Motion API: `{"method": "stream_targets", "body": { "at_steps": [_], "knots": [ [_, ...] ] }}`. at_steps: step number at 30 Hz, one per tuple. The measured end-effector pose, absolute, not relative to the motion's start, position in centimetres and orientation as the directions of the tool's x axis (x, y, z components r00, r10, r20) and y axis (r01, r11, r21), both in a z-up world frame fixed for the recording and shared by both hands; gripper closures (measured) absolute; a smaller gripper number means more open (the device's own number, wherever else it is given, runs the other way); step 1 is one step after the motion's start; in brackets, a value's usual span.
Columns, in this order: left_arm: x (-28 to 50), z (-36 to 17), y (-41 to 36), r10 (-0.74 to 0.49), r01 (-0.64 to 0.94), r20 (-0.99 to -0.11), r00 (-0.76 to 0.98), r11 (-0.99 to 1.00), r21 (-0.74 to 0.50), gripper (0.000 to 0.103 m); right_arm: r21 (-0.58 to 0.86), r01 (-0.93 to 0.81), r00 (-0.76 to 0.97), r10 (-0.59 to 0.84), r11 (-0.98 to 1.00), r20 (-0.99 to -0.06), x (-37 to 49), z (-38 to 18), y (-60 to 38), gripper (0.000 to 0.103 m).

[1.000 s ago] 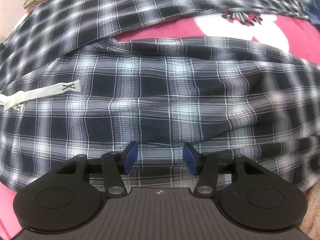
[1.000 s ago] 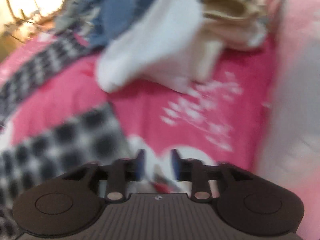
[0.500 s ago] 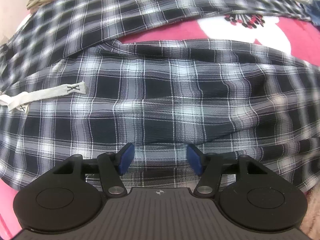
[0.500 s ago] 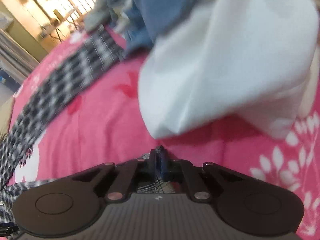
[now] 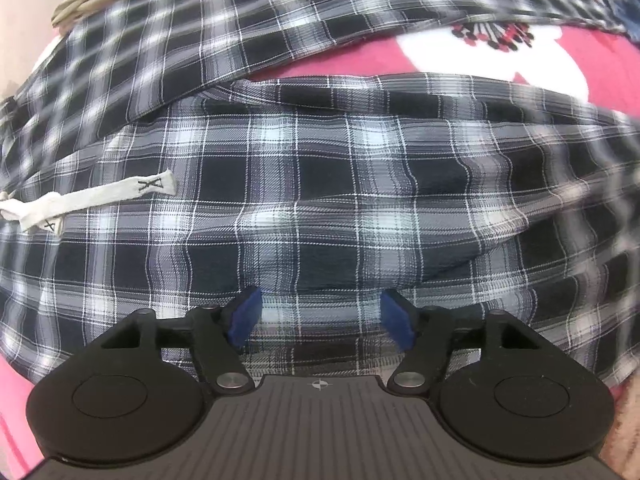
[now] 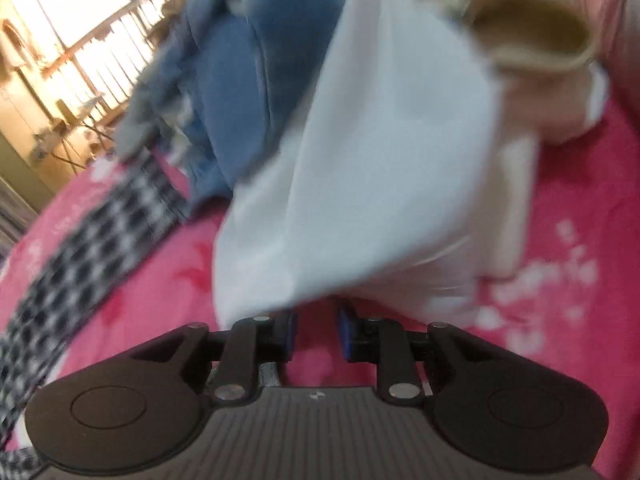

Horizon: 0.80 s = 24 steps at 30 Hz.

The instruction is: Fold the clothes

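Pink floral bedspread (image 6: 132, 280) covers the bed under everything, with a bright window off to the far left in the right wrist view. Plaid trousers (image 5: 320, 200) lie across it, waistband and white drawstring (image 5: 92, 198) toward the left of the left wrist view, so their long axis runs side to side, legs stretching right. One leg angles away along the top, not yet lined up with the nearer one.

My left tongs (image 5: 320, 318) hang over the near hem, spread and opening wider, plaid beneath the gap but the pads not pressing it. My right tongs (image 6: 316, 334) are only slightly apart and opening, with bare pink bedspread showing between them; a white garment (image 6: 380, 180) sits just ahead, a blue one (image 6: 248, 72) and a beige one (image 6: 532, 28) behind it.

Risk, as I judge it: neither tongs grips cloth, so the trousers could slump and the legs stay skewed. My right tongs might also snag the white garment and drag the pile.
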<state>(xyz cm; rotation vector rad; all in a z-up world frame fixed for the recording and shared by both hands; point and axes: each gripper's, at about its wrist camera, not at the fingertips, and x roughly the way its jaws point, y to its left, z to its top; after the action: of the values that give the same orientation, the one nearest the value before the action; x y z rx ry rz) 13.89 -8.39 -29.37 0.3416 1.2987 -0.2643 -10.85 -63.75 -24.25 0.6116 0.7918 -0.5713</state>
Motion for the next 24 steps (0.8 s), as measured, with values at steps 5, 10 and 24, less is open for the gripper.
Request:
{"method": "stream_targets", "body": {
  "at_steps": [5,10,24],
  "knots": [
    [14.4,-29.4,-7.9,-0.002,0.363,-0.968,0.250,0.927,0.092,0.031,0.272,0.357,0.466,0.082,0.894,-0.881,-12.4,-23.7,-56.0,0.080],
    [14.3,-28.1,-6.3,0.016,0.356,-0.966,0.259,0.928,0.111,0.030,0.037,0.509,0.157,-0.051,0.860,-0.986,-15.3,-28.2,-54.4,0.080],
    [11.9,-23.5,15.3,0.078,-0.179,-0.958,0.277,0.983,0.028,0.030,0.481,0.876,0.478,0.179,-0.029,-0.860,-21.5,-30.1,-53.9,0.052]
  ]
}}
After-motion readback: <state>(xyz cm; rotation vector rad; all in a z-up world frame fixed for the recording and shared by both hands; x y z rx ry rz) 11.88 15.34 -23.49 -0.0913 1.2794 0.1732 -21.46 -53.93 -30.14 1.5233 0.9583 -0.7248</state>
